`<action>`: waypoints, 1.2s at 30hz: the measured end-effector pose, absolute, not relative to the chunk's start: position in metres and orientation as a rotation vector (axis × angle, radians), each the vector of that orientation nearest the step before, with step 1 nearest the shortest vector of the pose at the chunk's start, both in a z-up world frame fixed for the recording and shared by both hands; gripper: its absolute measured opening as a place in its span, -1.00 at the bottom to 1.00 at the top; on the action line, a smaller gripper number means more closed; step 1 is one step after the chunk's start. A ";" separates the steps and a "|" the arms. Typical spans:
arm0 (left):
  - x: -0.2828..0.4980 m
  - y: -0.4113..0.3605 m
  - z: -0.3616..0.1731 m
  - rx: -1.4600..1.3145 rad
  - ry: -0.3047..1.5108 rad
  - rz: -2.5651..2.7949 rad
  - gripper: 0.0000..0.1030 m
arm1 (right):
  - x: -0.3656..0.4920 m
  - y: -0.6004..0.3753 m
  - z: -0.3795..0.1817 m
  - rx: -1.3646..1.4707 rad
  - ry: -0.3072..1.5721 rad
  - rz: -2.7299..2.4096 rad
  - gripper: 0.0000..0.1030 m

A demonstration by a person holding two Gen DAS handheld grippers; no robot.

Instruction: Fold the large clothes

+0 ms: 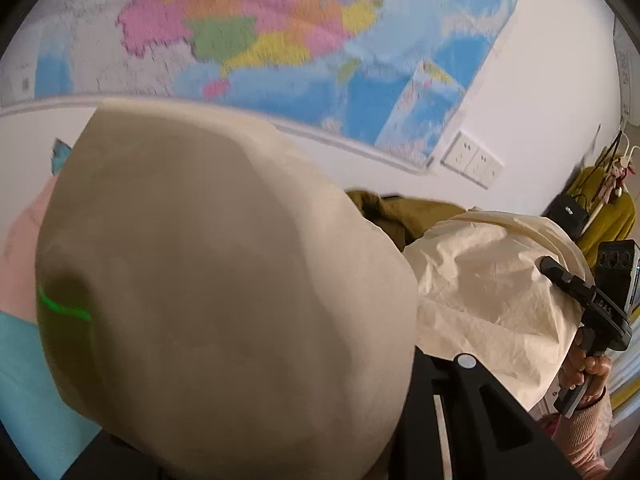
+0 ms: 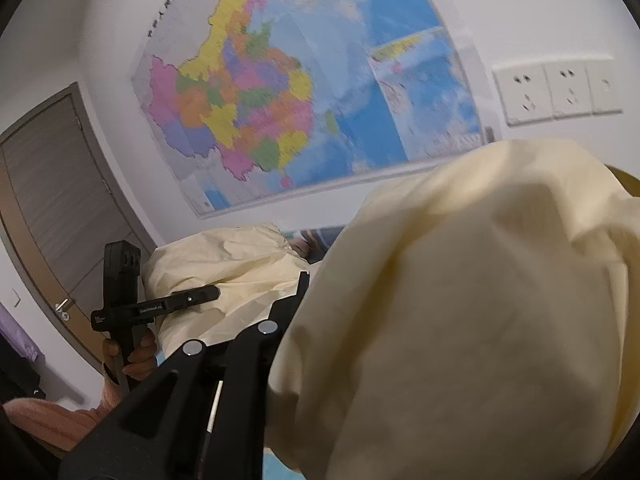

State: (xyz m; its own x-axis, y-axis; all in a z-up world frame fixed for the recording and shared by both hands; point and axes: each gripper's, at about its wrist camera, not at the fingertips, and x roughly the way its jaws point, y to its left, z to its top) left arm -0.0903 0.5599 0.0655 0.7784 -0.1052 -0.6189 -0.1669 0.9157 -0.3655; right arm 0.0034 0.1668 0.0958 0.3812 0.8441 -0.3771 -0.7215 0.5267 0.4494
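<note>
A large cream garment (image 1: 224, 280) hangs in the air between both grippers and fills much of each view (image 2: 460, 320). In the left wrist view the cloth drapes over my left gripper, hiding its fingertips. My right gripper (image 1: 550, 266) shows there at the right edge, its fingers closed on the cream cloth. In the right wrist view the cloth covers my right gripper's tips, and my left gripper (image 2: 210, 292) at the left grips a cloth edge. An olive garment (image 1: 404, 212) lies behind.
A coloured wall map (image 2: 304, 92) and white wall sockets (image 2: 556, 92) are on the wall ahead. A wooden door (image 2: 52, 192) stands at the left. A yellow garment on hangers (image 1: 608, 208) is at the far right.
</note>
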 end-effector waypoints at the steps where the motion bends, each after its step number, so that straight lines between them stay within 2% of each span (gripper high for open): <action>1: -0.092 0.565 0.073 -0.407 0.668 0.047 -0.59 | 0.004 0.170 0.099 0.224 0.608 1.014 -0.73; 8: -0.093 0.605 0.110 -0.375 0.606 0.146 -0.58 | 0.021 0.225 0.131 0.202 0.565 1.087 -0.74; 18: -0.086 0.689 0.148 -0.354 0.555 0.349 -0.58 | 0.052 0.323 0.142 0.188 0.579 1.186 -0.74; 31: -0.081 0.805 0.147 -0.388 0.554 0.568 -0.59 | 0.076 0.462 0.122 0.186 0.621 1.273 -0.74; 36: -0.075 0.857 0.144 -0.372 0.535 0.648 -0.59 | 0.066 0.515 0.116 0.136 0.571 1.287 -0.74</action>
